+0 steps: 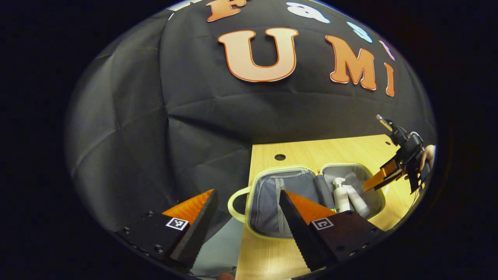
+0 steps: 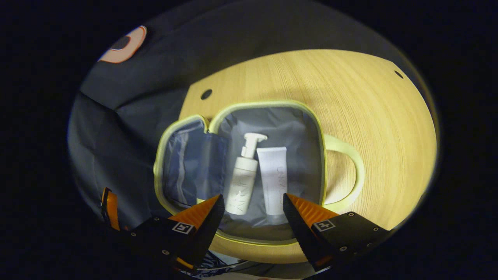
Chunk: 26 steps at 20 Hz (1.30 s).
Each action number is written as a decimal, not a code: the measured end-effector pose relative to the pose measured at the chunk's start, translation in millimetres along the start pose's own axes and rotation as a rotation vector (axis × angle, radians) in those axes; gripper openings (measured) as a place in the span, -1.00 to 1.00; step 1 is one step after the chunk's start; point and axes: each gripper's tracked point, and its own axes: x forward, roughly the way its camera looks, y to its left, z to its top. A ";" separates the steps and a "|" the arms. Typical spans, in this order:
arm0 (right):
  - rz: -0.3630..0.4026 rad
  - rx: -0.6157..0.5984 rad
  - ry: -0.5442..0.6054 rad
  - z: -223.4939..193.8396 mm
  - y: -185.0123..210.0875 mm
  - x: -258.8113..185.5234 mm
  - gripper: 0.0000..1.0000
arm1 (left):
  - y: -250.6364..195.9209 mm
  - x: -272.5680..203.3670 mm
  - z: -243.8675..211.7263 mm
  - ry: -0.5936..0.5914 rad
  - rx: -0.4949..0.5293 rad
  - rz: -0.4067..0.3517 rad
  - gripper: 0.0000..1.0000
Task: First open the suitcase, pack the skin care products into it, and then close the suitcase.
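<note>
Lying open on the wooden surface (image 2: 373, 116), with soft grey fabric lining and a pale yellow-green trim: the small suitcase (image 2: 268, 109), probably light and floppy, best taken by its stiffer rim or loop handle (image 2: 352, 171) to fold the lid (image 2: 183, 163) over. Resting side by side in the main compartment, touching: a white pump bottle (image 2: 243, 181) and a white squeeze tube (image 2: 272, 181), likely light and smooth. Hovering spread apart and empty: right gripper (image 2: 253, 214) above the products, left gripper (image 1: 247, 217) near the lid side.

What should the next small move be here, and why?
Probably bring the left gripper to the open lid half to fold it shut: the pump bottle and tube already lie inside the suitcase, and both grippers' jaws are open and empty.
</note>
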 end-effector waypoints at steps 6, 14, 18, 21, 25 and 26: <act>0.130 0.036 -0.299 62.5 11.2 -52.3 0.91 | 51.8 23.4 14.4 -0.041 -0.157 0.033 0.96; -0.078 -0.075 -0.504 112.1 -68.6 -110.9 0.90 | 90.5 118.7 -50.4 0.023 -0.514 -0.158 0.96; -0.173 -0.090 -0.530 115.5 -94.8 -133.4 0.91 | 87.5 158.2 -94.1 0.078 -0.749 -0.264 0.97; -0.215 -0.091 -0.526 109.8 -105.0 -138.1 0.92 | 77.4 183.7 -122.7 0.120 -0.856 -0.301 0.96; -0.253 -0.098 -0.503 100.3 -109.9 -135.8 0.92 | 54.9 200.7 -147.9 0.173 -0.878 -0.331 0.92; -0.251 -0.095 -0.498 98.7 -107.8 -134.6 0.92 | 50.9 204.2 -153.8 0.190 -0.864 -0.334 0.92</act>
